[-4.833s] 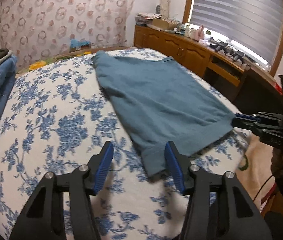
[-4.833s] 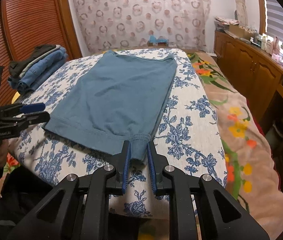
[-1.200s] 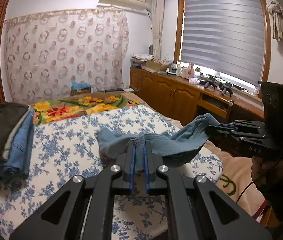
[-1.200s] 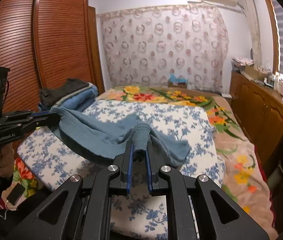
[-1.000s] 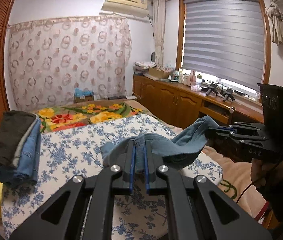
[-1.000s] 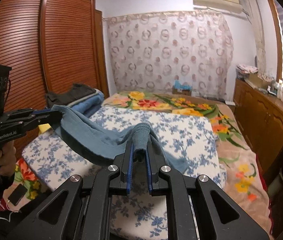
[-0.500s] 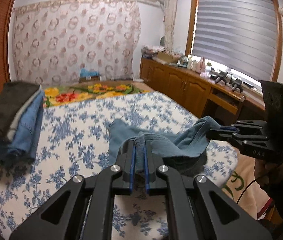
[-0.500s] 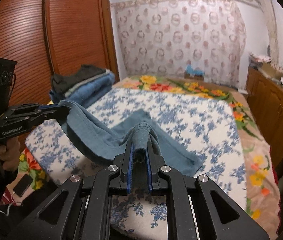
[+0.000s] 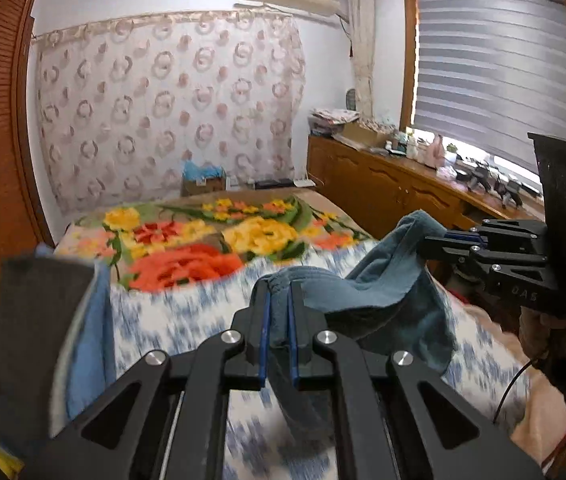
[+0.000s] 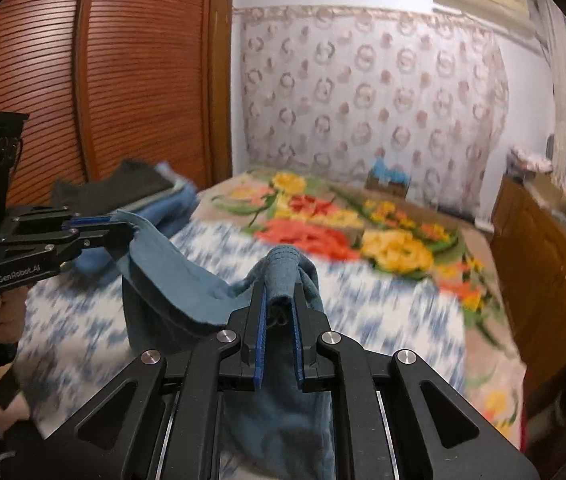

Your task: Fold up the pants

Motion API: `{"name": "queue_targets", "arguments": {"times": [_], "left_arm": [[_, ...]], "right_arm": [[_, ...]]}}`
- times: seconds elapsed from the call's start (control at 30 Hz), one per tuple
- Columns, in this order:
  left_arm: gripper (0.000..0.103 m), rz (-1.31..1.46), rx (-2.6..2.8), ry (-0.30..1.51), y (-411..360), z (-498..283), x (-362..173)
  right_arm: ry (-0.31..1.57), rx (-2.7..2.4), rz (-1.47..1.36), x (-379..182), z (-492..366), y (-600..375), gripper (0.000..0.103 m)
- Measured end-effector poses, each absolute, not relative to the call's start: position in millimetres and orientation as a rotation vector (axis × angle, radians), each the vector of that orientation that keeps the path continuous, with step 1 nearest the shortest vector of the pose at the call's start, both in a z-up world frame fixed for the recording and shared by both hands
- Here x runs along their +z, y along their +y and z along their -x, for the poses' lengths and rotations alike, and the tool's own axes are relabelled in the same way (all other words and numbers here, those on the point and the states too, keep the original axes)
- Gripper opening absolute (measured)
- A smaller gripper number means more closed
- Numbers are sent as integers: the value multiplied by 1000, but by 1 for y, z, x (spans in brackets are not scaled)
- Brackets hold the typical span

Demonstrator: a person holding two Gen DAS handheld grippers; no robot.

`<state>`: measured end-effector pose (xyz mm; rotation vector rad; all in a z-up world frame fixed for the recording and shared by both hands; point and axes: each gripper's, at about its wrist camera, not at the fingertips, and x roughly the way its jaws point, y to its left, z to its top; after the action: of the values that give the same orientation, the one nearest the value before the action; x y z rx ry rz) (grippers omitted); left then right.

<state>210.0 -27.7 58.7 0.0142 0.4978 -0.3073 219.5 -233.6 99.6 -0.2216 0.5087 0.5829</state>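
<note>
The teal pants hang in a sag between my two grippers above the blue-flowered bed sheet. In the left wrist view my left gripper is shut on a bunched edge of the cloth. To the right, my right gripper pinches another corner, with a hand below it. In the right wrist view my right gripper is shut on a rolled hem of the pants, and more cloth hangs under its fingers. My left gripper holds the far corner at the left.
A stack of folded clothes lies on the left side of the bed, seen also as the stack by the brown slatted wardrobe. A bright flowered blanket covers the far half. A wooden cabinet runs along the right.
Both grippers have carried the pants forward along the bed toward the curtained wall. The clothes stack and flowered blanket now look nearer, and the sheet is blurred by the motion.
</note>
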Motion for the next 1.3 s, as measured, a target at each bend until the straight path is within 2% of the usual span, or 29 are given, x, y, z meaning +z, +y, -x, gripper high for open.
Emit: {"name": "queue_targets", "arguments": {"times": [0.23, 0.4, 0.53, 0.87, 1.3], "left_arm": [[4, -54, -256, 357, -19, -254, 129], [4, -94, -240, 314, -16, -245, 144], [4, -125, -227, 362, -18, -226, 120], [4, -112, -243, 531, -23, -136, 31], [5, -67, -290, 617, -36, -76, -15]], "right_arm": [[393, 538, 203, 154, -279, -230, 8], [328, 536, 203, 176, -277, -230, 8], [359, 552, 191, 158, -264, -232, 8], [553, 614, 187, 69, -189, -230, 8], [677, 609, 120, 15, -112, -244, 8]]}}
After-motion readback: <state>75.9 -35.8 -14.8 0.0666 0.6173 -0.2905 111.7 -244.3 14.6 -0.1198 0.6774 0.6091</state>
